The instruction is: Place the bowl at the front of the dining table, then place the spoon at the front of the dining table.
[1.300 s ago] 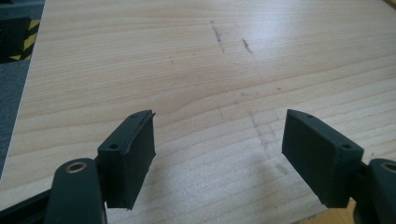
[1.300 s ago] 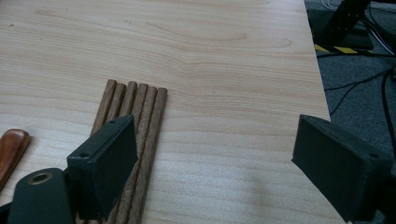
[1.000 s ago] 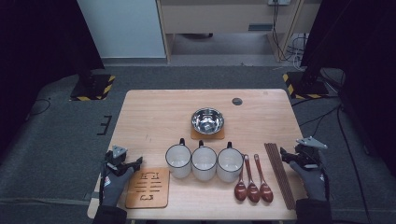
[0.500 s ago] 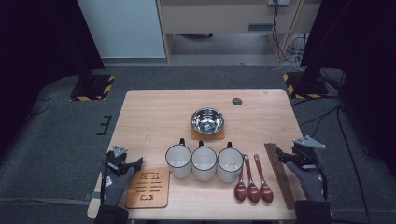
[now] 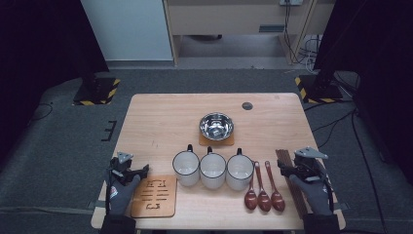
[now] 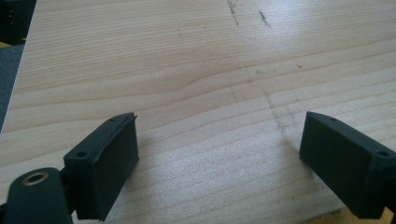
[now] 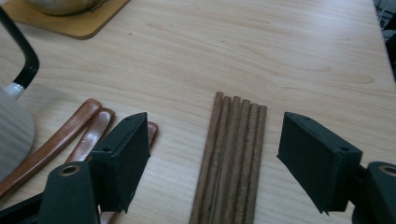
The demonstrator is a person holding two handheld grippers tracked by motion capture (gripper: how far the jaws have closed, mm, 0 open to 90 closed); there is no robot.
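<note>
My left gripper (image 5: 130, 171) rests at the table's front left corner, beside a wooden trivet (image 5: 154, 196) with cut-out slots. In the left gripper view the gripper (image 6: 219, 154) is open over bare wood. My right gripper (image 5: 291, 168) hovers at the front right, low over a bundle of brown chopsticks (image 5: 293, 187). In the right gripper view it (image 7: 215, 154) stands open, with the chopsticks (image 7: 233, 154) running between its jaws but untouched. Three brown spoons (image 5: 263, 187) lie just left of them, and their handles (image 7: 79, 135) pass its left jaw.
Three white mugs (image 5: 213, 170) stand in a row at front centre. A steel bowl (image 5: 216, 126) sits on a wooden coaster (image 5: 216, 141) behind them. A small dark disc (image 5: 247, 105) lies near the far edge. One mug's side (image 7: 11, 126) is at the left.
My right gripper has drifted a little to the left, over the chopsticks. The left gripper has barely moved.
</note>
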